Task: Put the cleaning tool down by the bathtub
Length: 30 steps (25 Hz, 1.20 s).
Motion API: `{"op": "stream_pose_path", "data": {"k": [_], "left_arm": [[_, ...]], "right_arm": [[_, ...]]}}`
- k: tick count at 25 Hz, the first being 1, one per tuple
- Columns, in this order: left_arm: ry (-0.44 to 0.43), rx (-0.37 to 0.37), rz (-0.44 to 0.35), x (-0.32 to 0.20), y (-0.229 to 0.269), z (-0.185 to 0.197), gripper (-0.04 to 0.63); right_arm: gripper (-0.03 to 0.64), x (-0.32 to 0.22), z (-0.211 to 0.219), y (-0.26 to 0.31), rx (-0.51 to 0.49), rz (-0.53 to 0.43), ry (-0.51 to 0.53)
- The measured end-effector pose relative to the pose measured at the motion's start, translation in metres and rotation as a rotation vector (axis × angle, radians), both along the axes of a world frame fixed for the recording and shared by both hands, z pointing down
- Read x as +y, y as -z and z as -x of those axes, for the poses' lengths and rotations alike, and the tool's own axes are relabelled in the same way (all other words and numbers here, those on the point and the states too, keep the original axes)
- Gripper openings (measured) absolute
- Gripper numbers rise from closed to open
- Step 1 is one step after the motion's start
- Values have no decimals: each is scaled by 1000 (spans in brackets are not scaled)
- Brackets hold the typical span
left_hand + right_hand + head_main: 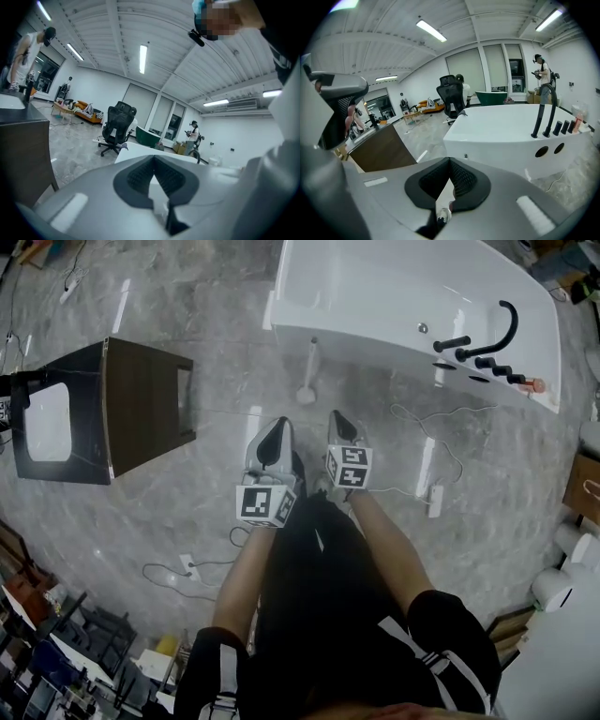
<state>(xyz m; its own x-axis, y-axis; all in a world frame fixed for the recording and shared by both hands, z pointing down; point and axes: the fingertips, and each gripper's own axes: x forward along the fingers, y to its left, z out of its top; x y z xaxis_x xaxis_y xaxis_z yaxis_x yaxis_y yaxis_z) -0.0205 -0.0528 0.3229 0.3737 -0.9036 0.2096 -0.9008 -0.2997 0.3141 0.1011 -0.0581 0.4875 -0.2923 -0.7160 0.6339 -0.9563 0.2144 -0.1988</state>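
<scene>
cleaning tool lies by the bathtub. left gripper and right gripper are both closed on nothing. back away without clipping its handle.

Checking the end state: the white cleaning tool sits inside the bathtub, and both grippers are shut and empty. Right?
Not quite. The head view shows the cleaning tool on the floor outside the bathtub, by its near wall. The left gripper and right gripper are shut and empty.
</scene>
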Motion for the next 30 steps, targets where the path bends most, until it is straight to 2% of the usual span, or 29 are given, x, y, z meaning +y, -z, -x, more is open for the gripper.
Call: {"op": "stream_pose_path", "data": {"k": [9, 20, 27, 30], "left_arm": [[56, 6, -24, 53, 43, -3, 9], [47, 7, -85, 117, 104, -20, 9], [42, 22, -114, 158, 131, -36, 9], [51, 5, -130, 178, 139, -41, 9]], "right_arm": [[0, 38, -16, 75, -45, -88, 11], [0, 96, -30, 187, -102, -246, 50], [-2, 135, -43, 237, -127, -320, 68], [-2, 157, -44, 260, -133, -372, 96]]}}
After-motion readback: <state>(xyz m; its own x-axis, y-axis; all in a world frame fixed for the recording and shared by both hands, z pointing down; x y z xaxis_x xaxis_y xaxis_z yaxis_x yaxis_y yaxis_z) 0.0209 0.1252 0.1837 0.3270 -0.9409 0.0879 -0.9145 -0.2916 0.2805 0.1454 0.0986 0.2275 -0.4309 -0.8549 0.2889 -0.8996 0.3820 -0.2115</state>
